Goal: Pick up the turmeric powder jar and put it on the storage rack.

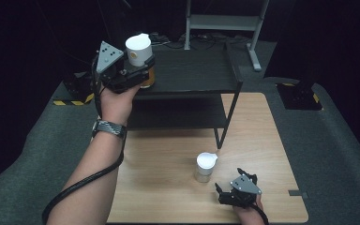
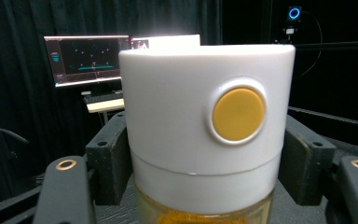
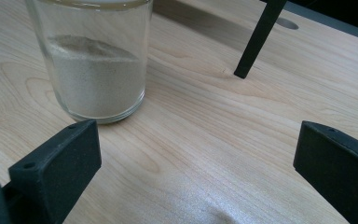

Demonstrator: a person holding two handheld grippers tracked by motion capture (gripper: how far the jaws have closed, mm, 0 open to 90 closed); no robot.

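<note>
Jars being glass, both are handling as rigid, slick and breakable: left gripper [image 1: 138, 70] is clamping the yellow jar [image 1: 139, 52] below its lid above the shelf [image 1: 192, 70], while right gripper [image 1: 227, 191] is gaping empty beside the sand jar [image 1: 205, 167] on the table [image 1: 168, 178].

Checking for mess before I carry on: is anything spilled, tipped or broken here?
Nothing stands out. The glass jar of pale powder stands upright on the wooden table, no spill around it; the yellow-filled jar sits upright in the left gripper.

a wooden table [image 1: 168, 187] bears a black shelf [image 1: 201, 70] and a glass jar [image 1: 204, 168].
</note>
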